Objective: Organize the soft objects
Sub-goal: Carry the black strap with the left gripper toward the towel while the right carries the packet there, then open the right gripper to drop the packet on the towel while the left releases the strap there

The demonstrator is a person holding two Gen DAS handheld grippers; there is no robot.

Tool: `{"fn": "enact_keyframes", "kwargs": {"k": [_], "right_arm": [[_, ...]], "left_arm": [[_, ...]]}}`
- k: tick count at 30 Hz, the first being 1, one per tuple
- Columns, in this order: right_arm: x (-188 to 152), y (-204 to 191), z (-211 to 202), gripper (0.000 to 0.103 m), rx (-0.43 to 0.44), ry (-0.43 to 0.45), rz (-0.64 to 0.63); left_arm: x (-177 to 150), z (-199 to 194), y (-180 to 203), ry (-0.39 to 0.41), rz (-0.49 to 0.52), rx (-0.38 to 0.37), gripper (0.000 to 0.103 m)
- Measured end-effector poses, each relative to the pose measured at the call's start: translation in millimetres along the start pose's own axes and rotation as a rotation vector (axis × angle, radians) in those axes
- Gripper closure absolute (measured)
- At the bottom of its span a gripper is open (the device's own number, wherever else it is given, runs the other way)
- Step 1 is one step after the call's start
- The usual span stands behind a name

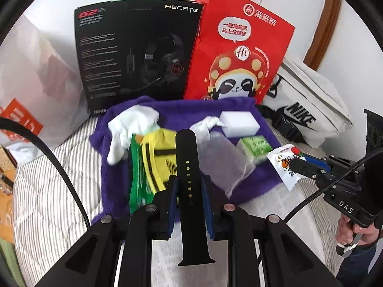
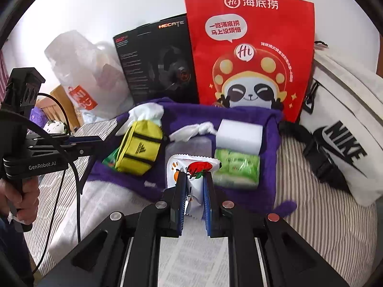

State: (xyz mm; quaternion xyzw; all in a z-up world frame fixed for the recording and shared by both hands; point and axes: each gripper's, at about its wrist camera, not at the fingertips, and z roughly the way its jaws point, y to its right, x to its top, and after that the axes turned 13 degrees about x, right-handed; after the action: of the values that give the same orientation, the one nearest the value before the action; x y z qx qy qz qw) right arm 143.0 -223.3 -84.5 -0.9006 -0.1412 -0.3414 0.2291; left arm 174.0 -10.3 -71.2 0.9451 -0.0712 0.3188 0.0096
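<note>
A purple towel (image 1: 251, 181) lies on the striped bed with small items on it. My left gripper (image 1: 189, 184) is shut on a black watch strap (image 1: 188, 153) that stands up between its pads. My right gripper (image 2: 195, 179) is shut on a white snack packet with a strawberry print (image 2: 191, 167); the same packet (image 1: 284, 165) shows at the right of the left wrist view. On the towel (image 2: 239, 196) sit a yellow pouch (image 2: 140, 148), a green tissue pack (image 2: 237, 167), a white sponge block (image 2: 239, 135), white gloves (image 1: 129, 124) and a grey translucent pouch (image 1: 222, 160).
Against the wall behind the towel stand a black headset box (image 1: 134, 50) and a red paper bag (image 1: 239, 47). A white Nike bag (image 2: 344, 134) lies to the right, a translucent plastic bag (image 2: 81, 71) to the left. A green packet (image 1: 138, 179) sits by the yellow pouch.
</note>
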Motion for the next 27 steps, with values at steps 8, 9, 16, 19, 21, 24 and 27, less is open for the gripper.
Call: {"fn": "enact_keyframes", "kwargs": {"k": [8,9,16,19,21,24,27], "right_arm": [[29,20,27,0.089,-0.002,-0.003,0.007],[31,22,31,0.089,-0.001,-0.005,0.005],[24,31,58,0.089,0.024,-0.063,-0.013],[17,37,72,0.089,0.043,-0.093,0.007],[13,40,78,0.089,0.072,-0.112,0.018],[9,40,86,0.089,0.075,-0.122,0.007],[5,41,90,0.088,0.088,-0.124,0.010]], "left_arm": [[34,27,-2,0.015,-0.020,-0.031,0.084],[37,30,-2,0.016,-0.023,-0.033,0.084],[55,54,-1,0.014,-0.049,-0.070,0.083],[57,64,2,0.004,-0.046,-0.073,0.083],[57,72,5,-0.003,-0.043,-0.079,0.083],[56,83,9,-0.018,-0.035,-0.087,0.083],[55,89,14,-0.031,-0.008,-0.075,0.083]]}}
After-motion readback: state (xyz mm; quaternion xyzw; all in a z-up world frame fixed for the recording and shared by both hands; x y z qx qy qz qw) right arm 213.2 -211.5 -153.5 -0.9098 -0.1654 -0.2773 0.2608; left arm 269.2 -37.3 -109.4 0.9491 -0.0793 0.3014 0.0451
